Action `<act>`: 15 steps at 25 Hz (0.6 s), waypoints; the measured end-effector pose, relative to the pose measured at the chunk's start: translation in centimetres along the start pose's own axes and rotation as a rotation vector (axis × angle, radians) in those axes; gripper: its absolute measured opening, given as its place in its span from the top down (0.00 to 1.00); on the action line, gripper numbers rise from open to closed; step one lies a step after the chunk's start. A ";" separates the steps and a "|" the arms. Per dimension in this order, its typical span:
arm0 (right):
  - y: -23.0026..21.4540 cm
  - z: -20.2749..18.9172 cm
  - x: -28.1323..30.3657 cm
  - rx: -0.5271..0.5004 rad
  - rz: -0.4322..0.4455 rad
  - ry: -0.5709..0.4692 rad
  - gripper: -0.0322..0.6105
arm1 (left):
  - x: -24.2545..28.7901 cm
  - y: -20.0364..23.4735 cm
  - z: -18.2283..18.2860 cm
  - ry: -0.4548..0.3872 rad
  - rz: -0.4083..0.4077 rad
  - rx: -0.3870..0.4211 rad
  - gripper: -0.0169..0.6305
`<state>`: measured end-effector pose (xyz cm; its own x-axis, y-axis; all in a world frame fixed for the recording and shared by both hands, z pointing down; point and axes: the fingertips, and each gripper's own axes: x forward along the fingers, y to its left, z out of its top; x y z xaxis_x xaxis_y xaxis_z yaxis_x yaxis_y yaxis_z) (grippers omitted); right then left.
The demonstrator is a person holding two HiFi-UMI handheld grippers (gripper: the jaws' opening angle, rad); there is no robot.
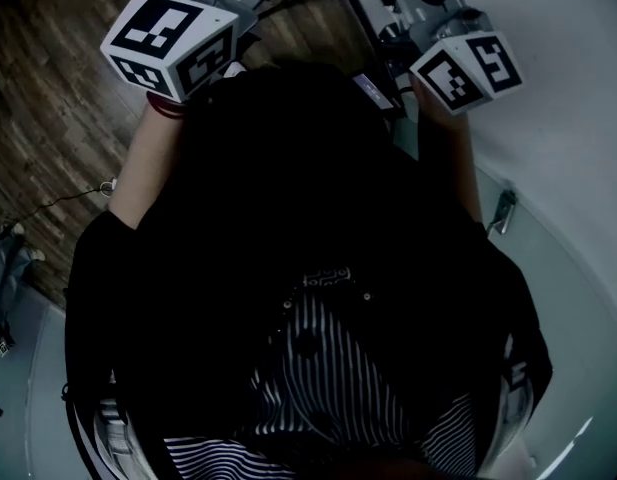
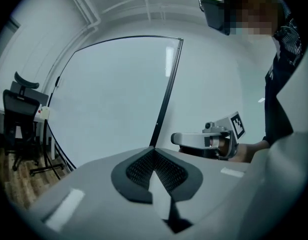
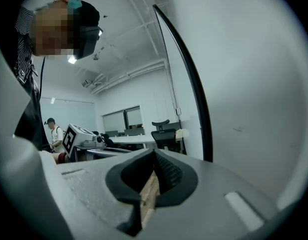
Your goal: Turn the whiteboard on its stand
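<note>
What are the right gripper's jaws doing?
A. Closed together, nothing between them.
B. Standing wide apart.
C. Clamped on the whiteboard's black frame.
A: the right gripper shows its pads meeting in its own view, with the whiteboard frame ahead, apart from them.

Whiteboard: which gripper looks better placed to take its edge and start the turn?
Right, probably: the right gripper has the black edge of the whiteboard close beside its shut fingers; the left gripper, also shut, sees the whole board from farther back.
</note>
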<state>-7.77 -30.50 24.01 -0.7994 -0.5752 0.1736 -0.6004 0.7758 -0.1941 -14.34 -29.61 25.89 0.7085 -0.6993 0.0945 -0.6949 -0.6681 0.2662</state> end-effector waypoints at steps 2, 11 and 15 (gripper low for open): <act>-0.6 0.1 -1.1 -0.005 -0.038 -0.005 0.95 | 0.9 -0.7 -0.1 0.006 -0.023 -0.006 0.97; -2.4 0.7 -2.2 -0.004 -0.099 -0.052 0.93 | 1.9 -1.6 0.5 0.018 -0.067 0.023 0.97; -2.8 1.7 -2.3 -0.041 -0.093 -0.021 0.92 | 2.6 -1.6 0.6 -0.007 -0.056 -0.023 0.97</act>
<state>-4.29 -31.82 22.56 -0.7411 -0.6498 0.1689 -0.6706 0.7287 -0.1387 -11.46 -30.48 25.15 0.7450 -0.6632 0.0720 -0.6513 -0.6999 0.2931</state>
